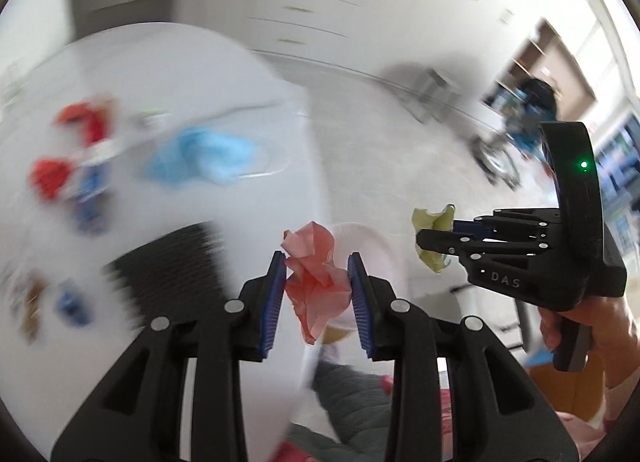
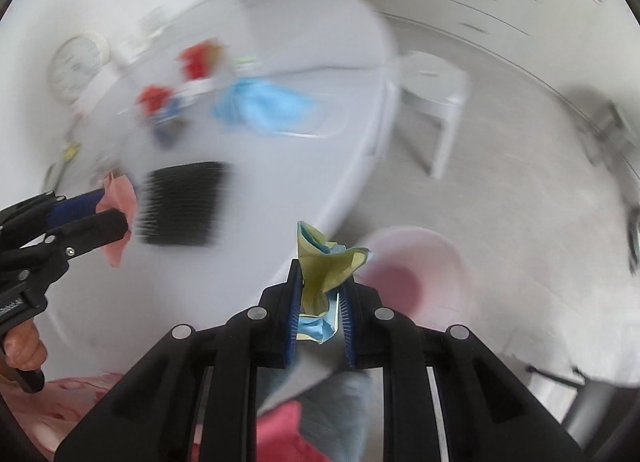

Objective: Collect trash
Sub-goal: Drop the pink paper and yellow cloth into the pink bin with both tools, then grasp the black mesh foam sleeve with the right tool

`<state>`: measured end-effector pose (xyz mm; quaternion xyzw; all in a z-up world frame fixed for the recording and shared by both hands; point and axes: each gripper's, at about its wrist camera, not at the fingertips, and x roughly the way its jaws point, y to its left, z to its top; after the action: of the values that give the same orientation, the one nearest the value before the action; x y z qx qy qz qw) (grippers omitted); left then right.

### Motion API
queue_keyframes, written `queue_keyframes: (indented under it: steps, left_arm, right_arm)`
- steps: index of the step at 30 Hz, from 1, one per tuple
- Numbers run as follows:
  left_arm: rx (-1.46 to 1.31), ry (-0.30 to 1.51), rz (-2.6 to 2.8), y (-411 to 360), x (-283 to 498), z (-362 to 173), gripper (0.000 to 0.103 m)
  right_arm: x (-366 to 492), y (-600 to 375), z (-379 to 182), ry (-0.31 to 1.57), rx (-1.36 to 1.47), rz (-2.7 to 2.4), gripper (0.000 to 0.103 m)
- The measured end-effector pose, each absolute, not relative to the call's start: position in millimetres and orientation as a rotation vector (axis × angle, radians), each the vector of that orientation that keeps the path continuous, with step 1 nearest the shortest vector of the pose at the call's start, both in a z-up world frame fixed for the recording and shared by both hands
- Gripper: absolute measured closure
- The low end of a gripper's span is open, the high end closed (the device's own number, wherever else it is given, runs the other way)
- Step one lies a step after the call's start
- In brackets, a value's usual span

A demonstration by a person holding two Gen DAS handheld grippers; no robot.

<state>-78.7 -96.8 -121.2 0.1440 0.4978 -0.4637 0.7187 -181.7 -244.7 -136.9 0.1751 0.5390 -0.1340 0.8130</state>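
While our left gripper (image 1: 318,262) clamps a crumpled pink paper wad (image 1: 316,282), our right gripper (image 2: 320,290) pinches a crumpled yellow-and-blue paper scrap (image 2: 324,262). Just beyond the right gripper's tips we see a round pale pink bin (image 2: 404,274) on the floor. Farther out, to the left, a blurred white table (image 2: 280,182) carries a light blue cloth (image 2: 264,106) and red wrappers (image 2: 196,58).

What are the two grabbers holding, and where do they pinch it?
The left gripper pinches a crumpled pink paper around its middle. The right gripper pinches a crumpled yellow and blue paper near its lower end.
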Motion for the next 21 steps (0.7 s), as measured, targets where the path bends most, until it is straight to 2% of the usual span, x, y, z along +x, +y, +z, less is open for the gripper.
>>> queue_keyframes:
  steps: [3, 5, 7, 10, 15, 21]
  left_arm:
    - [0.358, 1.13, -1.1, -146.6, -104.5, -128.3, 0.071]
    - [0.389, 1.155, -1.125, -170.3, -114.5, -135.5, 0.062]
    - [0.412, 1.196, -1.123, -192.7, -122.2, -143.3, 0.042]
    - [0.422, 1.209, -1.09, -207.8, -128.6, -143.8, 0.027]
    - [0.424, 1.183, -0.997, -213.2, -127.2, -138.1, 0.017]
    - [0.408, 1.155, -0.917, -186.6, -121.4, -120.8, 0.012]
  right_arm:
    - [-211.8, -280.1, -140.0, 1.142, 0.397, -0.329, 0.082]
    - [-223.3, -295.1, -143.0, 1.134, 0.407, -0.336, 0.082]
    - [-234.7, -311.1, -149.0, 1.13, 0.425, -0.331, 0.082]
    - [-241.5, -320.0, -153.5, 1.137, 0.439, -0.304, 0.082]
    - [-244.0, -327.1, -160.8, 1.159, 0.429, -0.249, 0.082]
    - [-231.6, -325.5, -170.8, 1.19, 0.425, -0.184, 0.078]
